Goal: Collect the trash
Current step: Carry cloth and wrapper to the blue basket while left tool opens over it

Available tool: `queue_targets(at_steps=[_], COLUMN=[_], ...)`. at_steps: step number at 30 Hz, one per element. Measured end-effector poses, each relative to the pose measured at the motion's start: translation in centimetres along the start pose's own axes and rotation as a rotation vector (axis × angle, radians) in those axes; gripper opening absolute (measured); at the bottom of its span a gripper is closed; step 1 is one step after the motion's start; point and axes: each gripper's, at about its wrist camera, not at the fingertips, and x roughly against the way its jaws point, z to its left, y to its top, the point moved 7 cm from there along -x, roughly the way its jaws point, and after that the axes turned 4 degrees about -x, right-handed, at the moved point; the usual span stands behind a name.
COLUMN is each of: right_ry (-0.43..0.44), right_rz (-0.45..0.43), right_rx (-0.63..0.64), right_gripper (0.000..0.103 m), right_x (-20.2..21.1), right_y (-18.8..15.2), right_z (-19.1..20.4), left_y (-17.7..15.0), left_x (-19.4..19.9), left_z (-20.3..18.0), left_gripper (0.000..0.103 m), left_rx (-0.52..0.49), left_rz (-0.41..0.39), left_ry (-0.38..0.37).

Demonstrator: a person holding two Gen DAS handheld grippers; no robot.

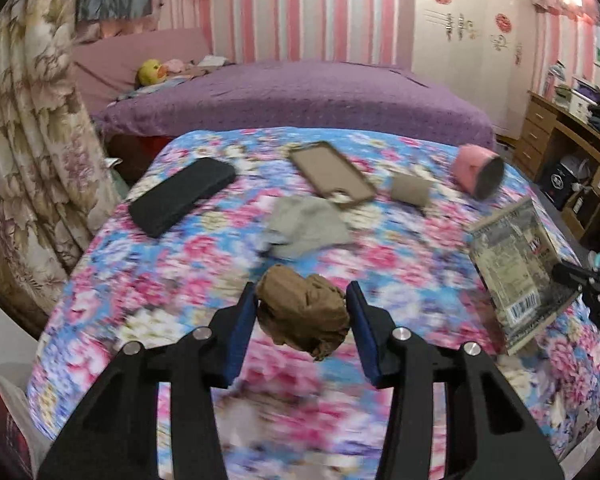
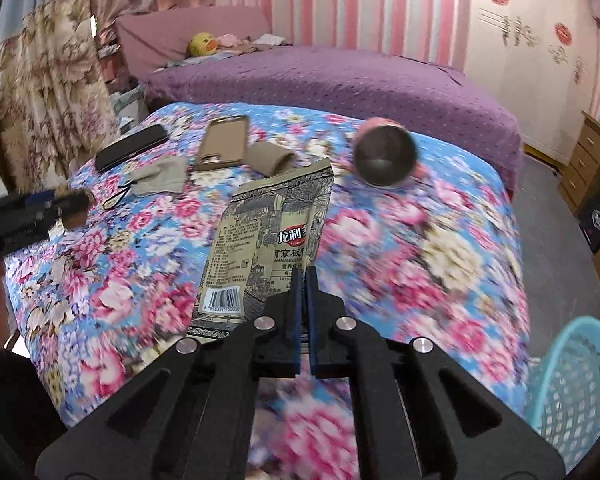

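Note:
My left gripper is shut on a crumpled brown paper wad, lifted above the floral bedspread. The right wrist view shows that gripper at the far left with the brown wad. My right gripper is shut on the lower edge of a flat beige printed snack wrapper, held up off the bed. In the left wrist view the wrapper hangs at the right, pinched by the right gripper. A turquoise mesh basket stands on the floor at the lower right.
On the bedspread lie a black phone, a tan phone case, a grey cloth pouch, a small tan folded piece and a pink-wrapped metal cup on its side. A purple bed lies beyond, a wooden desk right.

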Motion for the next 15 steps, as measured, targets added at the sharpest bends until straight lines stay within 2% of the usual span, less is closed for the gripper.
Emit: queue_targets(at_steps=[9,15], right_ry=[-0.041,-0.113], right_rz=[-0.030,-0.056], right_rx=[-0.033,-0.111], right_gripper=[0.003,0.003], right_x=[4.2,7.9], right_y=[-2.2,-4.4], right_z=[-5.3,-11.7], left_y=[-0.3,0.8], left_x=[0.2,0.1], left_z=[-9.6,-15.2], left_gripper=[0.045,0.045], left_rx=[-0.056,-0.088], left_rz=[-0.003,-0.016], left_ry=[-0.070,-0.133])
